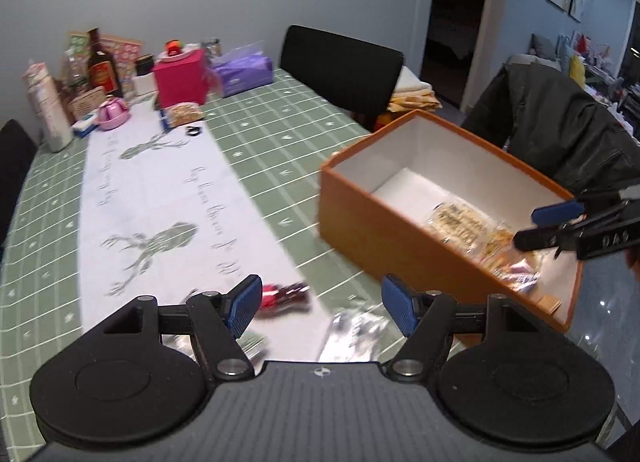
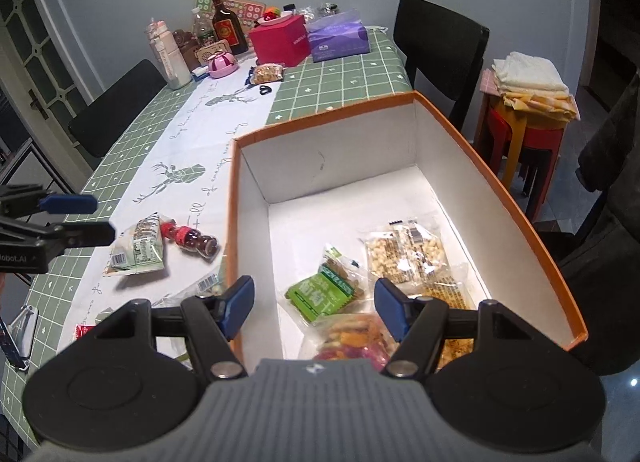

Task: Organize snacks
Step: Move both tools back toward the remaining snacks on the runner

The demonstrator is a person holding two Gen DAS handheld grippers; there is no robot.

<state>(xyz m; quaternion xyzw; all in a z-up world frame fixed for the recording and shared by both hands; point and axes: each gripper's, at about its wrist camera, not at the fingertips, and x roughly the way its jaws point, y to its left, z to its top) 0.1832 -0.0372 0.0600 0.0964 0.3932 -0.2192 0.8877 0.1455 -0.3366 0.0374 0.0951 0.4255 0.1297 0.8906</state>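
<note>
Orange box point(image 2: 516, 198), open-topped, white inside, sits at the worktop's near right corner. In it, toward the near end: green snack packet point(image 2: 320, 294), clear packet of pale puffed pieces point(image 2: 404, 254), a mixed orange-and-pink packet point(image 2: 348, 338) and further clear packets partly hidden by the right claw.

Outside the box, just left of its wall, on the white runner: small bottle with red cap point(image 2: 192, 240) lying on its side, and beside it a green-and-white snack pouch point(image 2: 140, 250). More wrappers at the near edge, blurred.

Right claw point(image 2: 314, 312) hangs over the box's near end, jaws parted about halfway, nothing between the pads.

Left claw point(image 1: 320, 308) is over the runner left of the box, jaws wide, nothing gripped; the left wrist view is motion-blurred, with the bottle and a silvery wrapper point(image 1: 352, 332) showing below the gap.

Worktop point(image 2: 328, 78): green checked cloth with a white runner printed with deer and script. Far end crowded: dark liquor bottle point(image 2: 228, 28), pink box point(image 2: 282, 42), purple tissue pack point(image 2: 340, 38), pink round container point(image 2: 222, 64), bag of nuts point(image 2: 268, 73).

Room: pale grey wall, black chairs point(image 2: 440, 50) along both sides, red stool point(image 2: 532, 142) stacked with folded cloths, dark jacket over a chair at right.
</note>
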